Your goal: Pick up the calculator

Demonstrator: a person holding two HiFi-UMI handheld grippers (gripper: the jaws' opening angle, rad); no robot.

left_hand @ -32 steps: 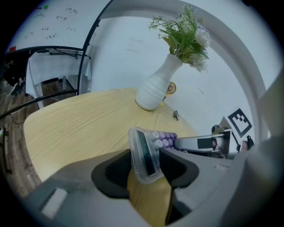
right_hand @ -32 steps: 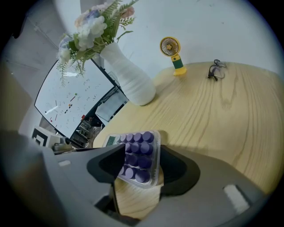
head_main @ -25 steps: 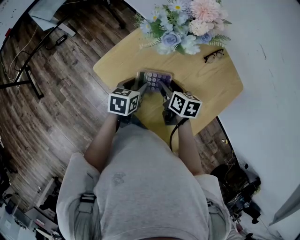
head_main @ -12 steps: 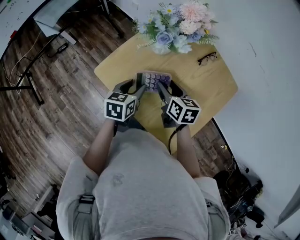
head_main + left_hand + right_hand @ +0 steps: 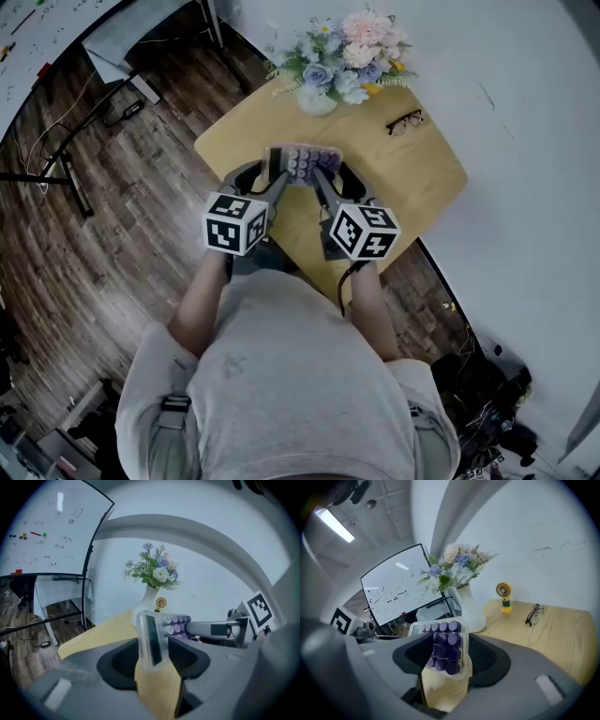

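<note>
Two tongs grip one calculator [image 5: 302,161]: the left tongs [image 5: 275,171] are clamped on its display end and the right tongs [image 5: 323,174] on its purple-keyed end. The unit is held tilted on edge between them, over the wooden worktop [image 5: 412,178]. A white vase of flowers [image 5: 339,58], glasses [image 5: 404,120] and a small yellow fan [image 5: 504,597] stand well apart from it. Dark plank floor [image 5: 112,197] surrounds the worktop, and a whiteboard [image 5: 44,531] stands nearby. The display is not legible. The person's torso hides the near edge of the worktop.

Left hand-held gripper [image 5: 275,171], right hand-held gripper [image 5: 324,174] clasp calculator [image 5: 303,160] (purple keys).
</note>
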